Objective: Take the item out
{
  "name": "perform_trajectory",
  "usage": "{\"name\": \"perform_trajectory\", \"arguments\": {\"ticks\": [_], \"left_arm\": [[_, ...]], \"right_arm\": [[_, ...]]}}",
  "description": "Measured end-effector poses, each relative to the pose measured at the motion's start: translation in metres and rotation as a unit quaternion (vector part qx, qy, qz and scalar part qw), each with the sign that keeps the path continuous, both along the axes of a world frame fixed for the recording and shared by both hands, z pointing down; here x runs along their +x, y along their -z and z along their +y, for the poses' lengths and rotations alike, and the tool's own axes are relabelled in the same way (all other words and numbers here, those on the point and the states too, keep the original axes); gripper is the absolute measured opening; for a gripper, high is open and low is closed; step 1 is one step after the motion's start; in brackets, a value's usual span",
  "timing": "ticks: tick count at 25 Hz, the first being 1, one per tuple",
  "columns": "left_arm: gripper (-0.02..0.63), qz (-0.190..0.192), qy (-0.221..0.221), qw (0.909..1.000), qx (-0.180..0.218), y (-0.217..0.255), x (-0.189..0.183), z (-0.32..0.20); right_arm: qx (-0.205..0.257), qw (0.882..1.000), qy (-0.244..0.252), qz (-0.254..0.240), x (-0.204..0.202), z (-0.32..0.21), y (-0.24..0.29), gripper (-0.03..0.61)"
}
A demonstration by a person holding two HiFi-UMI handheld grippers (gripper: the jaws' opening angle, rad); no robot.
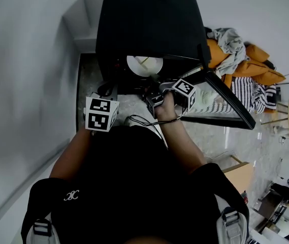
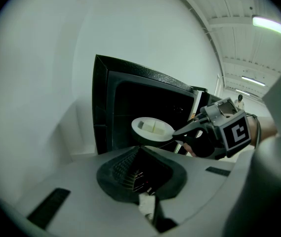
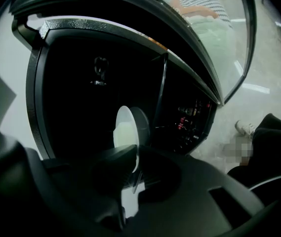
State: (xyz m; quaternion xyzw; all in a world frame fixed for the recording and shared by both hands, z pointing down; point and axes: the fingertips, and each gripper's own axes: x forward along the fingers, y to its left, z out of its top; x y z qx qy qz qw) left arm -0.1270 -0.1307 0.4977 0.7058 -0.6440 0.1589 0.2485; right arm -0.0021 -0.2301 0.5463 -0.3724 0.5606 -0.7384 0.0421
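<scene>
While the right gripper (image 2: 179,131) clamps the rim of the white dish (image 2: 152,128) — at the open black oven's (image 1: 149,24) mouth — the left gripper (image 2: 139,154) hangs nearby, jaws together, empty.

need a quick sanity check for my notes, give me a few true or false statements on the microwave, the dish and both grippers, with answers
1. The door of the black microwave is open. True.
2. The white dish is empty. False: pale blocks lie in it.
3. The right gripper is shut on the dish's rim. True.
4. The left gripper also grips the dish. False: it holds nothing and is apart from the dish.
</scene>
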Motion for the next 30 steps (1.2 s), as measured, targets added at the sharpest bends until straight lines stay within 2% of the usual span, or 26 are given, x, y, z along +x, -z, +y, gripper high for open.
{"name": "perform_trajectory", "arguments": {"ticks": [13, 17, 28, 30], "left_arm": [[0.002, -0.001, -0.002, 1.0000, 0.002, 0.002, -0.001, -0.003], [0.002, -0.003, -0.006, 1.0000, 0.002, 0.002, 0.001, -0.003], [0.002, -0.006, 0.000, 1.0000, -0.002, 0.000, -0.002, -0.001], [0.002, -0.005, 0.000, 1.0000, -0.002, 0.000, -0.003, -0.002]], "right_arm": [[0.007, 1.000, 0.013, -0.024, 0.003, 0.012, 0.000, 0.028], [0.002, 0.999, 0.014, -0.035, -0.003, 0.015, -0.003, 0.066], [-0.020, 0.999, 0.005, -0.035, -0.005, 0.014, -0.012, 0.065], [-0.015, 0.999, 0.010, -0.031, -0.005, 0.013, -0.010, 0.048]]}}
